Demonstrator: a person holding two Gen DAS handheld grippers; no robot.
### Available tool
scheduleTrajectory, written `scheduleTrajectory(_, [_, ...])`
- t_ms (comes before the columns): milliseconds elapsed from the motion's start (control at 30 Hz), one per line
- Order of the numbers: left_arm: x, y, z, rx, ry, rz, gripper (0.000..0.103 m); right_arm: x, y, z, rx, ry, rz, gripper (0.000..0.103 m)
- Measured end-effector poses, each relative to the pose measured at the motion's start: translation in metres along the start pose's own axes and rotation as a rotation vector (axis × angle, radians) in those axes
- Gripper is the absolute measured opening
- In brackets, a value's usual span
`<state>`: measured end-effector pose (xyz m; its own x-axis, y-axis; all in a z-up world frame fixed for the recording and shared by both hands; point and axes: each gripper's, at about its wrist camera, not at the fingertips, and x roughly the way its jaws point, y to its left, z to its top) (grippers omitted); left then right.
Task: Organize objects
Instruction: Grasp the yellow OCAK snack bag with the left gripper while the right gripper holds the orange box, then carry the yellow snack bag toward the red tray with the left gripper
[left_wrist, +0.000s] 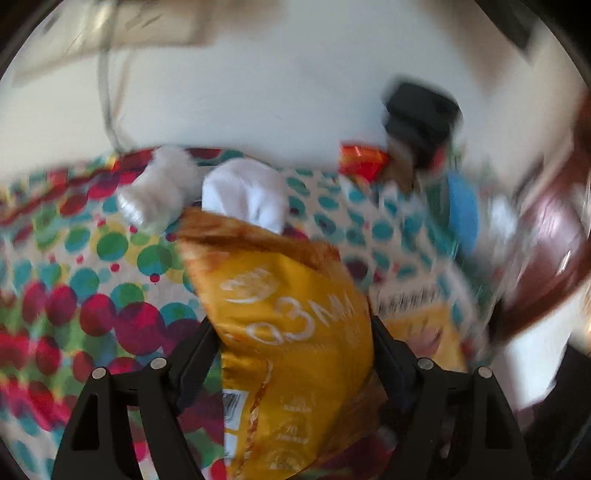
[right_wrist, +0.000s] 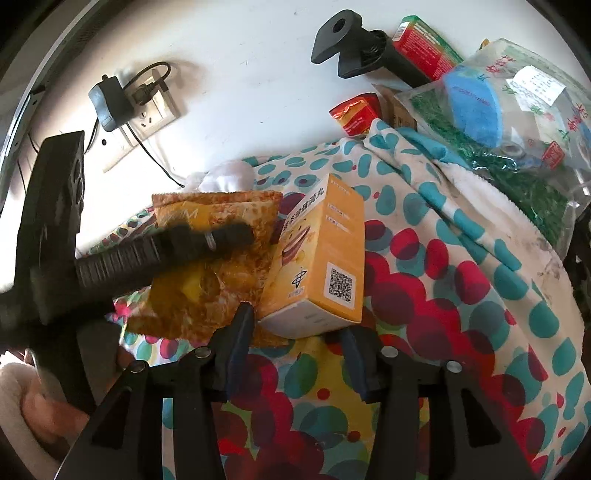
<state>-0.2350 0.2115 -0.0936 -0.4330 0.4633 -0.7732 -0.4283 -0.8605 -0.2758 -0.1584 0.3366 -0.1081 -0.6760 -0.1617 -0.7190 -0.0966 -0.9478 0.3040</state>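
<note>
Crowding orange box (right_wrist: 317, 258) — snack bag (right_wrist: 207, 266), clutter.

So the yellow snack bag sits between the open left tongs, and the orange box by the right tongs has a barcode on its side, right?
Not a barcode: the right wrist view shows a QR code on the orange box. The yellow snack bag does sit between the open left tongs.
</note>
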Motion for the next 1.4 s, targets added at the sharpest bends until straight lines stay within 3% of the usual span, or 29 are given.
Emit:
scheduleTrajectory(100, [-0.004, -0.006, -0.009, 0.057, 0.004, 0.025, 0.081, -0.002, -0.002, 0.0, 0.006, -0.007, -0.006, 0.051])
scheduleTrajectory(267, [-0.019, 0.017, -0.012, -0.059, -0.011, -0.004, 0.075, -0.005, -0.014, 0.0, 0.078, -0.031, 0.029, 0.06])
scheduleTrajectory(300, [-0.026, 0.02, -0.013, -0.068, -0.021, 0.012, 0.062, -0.006, -0.017, 0.0, 0.095, -0.039, 0.047, 0.063])
scheduleTrajectory(467, [-0.049, 0.027, -0.019, -0.066, -0.043, 0.106, 0.062, -0.005, -0.019, 0.0, 0.098, -0.041, 0.054, 0.066])
scheduleTrajectory(633, [-0.093, 0.029, -0.047, -0.033, -0.079, 0.19, 0.061, 0.0, -0.004, 0.003, 0.027, -0.018, -0.038, 0.067])
scheduleTrajectory(833, [-0.137, 0.03, -0.079, -0.031, -0.096, 0.214, 0.061, 0.008, 0.018, 0.003, -0.076, 0.018, -0.165, 0.069])
scheduleTrajectory(867, [-0.143, 0.031, -0.083, -0.035, -0.102, 0.216, 0.062, 0.009, 0.02, 0.003, -0.088, 0.021, -0.177, 0.069])
scheduleTrajectory(933, [-0.161, 0.034, -0.093, -0.047, -0.121, 0.226, 0.062, 0.009, 0.023, 0.003, -0.1, 0.017, -0.185, 0.055])
scheduleTrajectory(1167, [-0.204, 0.051, -0.119, -0.089, -0.167, 0.272, 0.062, -0.004, 0.033, 0.0, -0.16, -0.049, -0.088, 0.054])
scheduleTrajectory(1233, [-0.216, 0.06, -0.126, -0.123, -0.177, 0.28, 0.062, -0.006, 0.042, -0.001, -0.207, -0.062, -0.057, 0.042])
scheduleTrajectory(1400, [-0.238, 0.078, -0.137, -0.183, -0.19, 0.295, 0.062, -0.003, 0.059, -0.003, -0.285, -0.044, -0.047, 0.04])
